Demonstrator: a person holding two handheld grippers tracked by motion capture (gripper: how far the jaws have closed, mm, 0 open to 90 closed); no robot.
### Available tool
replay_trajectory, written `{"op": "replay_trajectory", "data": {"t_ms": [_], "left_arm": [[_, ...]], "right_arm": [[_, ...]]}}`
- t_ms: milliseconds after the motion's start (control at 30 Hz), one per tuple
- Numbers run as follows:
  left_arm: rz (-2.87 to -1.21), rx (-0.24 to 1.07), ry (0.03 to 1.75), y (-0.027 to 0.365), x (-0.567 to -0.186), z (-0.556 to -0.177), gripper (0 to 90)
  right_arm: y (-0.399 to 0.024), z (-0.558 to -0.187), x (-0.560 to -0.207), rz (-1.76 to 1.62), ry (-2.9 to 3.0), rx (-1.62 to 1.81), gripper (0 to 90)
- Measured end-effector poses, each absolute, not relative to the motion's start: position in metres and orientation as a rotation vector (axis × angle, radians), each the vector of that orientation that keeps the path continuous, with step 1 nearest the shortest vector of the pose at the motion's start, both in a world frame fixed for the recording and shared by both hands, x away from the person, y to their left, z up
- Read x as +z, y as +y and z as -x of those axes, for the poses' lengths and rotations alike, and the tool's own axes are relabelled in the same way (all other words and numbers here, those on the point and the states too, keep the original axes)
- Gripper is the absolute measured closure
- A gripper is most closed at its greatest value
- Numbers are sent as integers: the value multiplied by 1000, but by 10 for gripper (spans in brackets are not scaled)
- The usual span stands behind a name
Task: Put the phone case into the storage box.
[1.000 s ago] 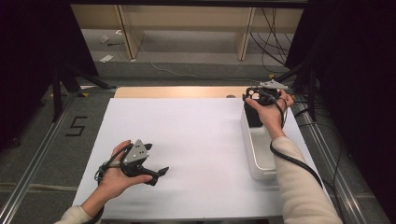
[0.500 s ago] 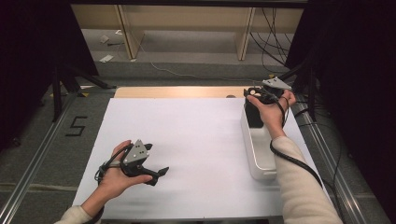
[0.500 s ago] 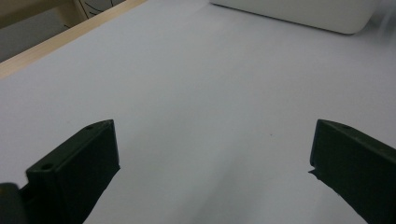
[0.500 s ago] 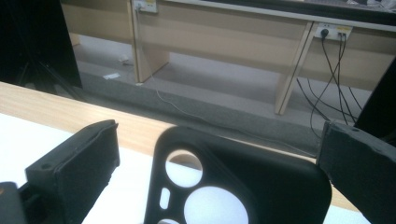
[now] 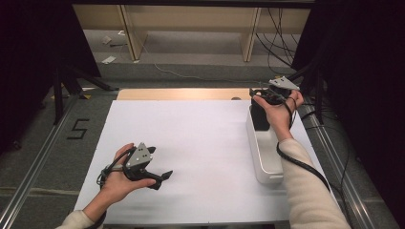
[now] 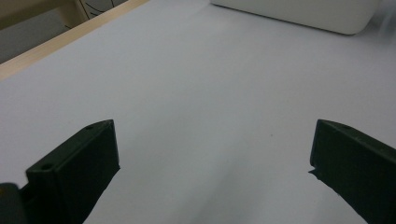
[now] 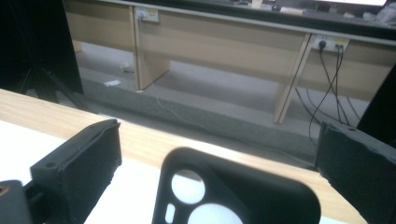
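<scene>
My right tongs (image 5: 263,99) poised above far end of white tray (image 5: 265,164), jaws wide apart, holding nothing. Black phone case (image 7: 236,198) stands upright in tray's far end, camera cutouts at top, between the open jaws in right gripper view; contact with jaws not discernible. My left tongs (image 5: 160,177) low over white sheet (image 5: 191,143) at near-left of desk (image 5: 181,94), jaws wide, empty, pointing toward tray. Tray lies along sheet's right edge.
</scene>
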State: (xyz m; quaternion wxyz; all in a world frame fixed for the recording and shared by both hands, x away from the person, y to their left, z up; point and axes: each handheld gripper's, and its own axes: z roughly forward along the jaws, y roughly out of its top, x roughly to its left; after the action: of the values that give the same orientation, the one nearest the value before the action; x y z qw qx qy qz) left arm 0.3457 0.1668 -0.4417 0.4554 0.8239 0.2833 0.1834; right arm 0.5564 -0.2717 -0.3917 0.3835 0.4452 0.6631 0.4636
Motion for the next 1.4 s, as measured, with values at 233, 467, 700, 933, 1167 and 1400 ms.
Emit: {"op": "replay_trajectory", "data": {"t_ms": [233, 467, 700, 933, 1167, 1400], "left_arm": [[-2030, 455, 701, 167, -441, -346, 6], [-2030, 456, 701, 167, -441, -345, 6], [-2030, 456, 702, 167, -441, -345, 6], [-2029, 456, 703, 167, -441, -345, 6], [-2029, 458, 703, 167, -440, -345, 6], [-2028, 460, 705, 167, -440, -345, 6]], "right_arm": [[-267, -554, -386, -1115, 1684, 1205, 37], [-263, -547, -380, -1089, 1675, 1247, 126], [-257, -541, -373, -1042, 1717, 1271, 149], [-250, -530, -369, -1030, 1745, 1323, 160], [-244, -517, -374, -1012, 1804, 1344, 156], [-242, -503, -377, -1005, 1820, 1376, 156]]}}
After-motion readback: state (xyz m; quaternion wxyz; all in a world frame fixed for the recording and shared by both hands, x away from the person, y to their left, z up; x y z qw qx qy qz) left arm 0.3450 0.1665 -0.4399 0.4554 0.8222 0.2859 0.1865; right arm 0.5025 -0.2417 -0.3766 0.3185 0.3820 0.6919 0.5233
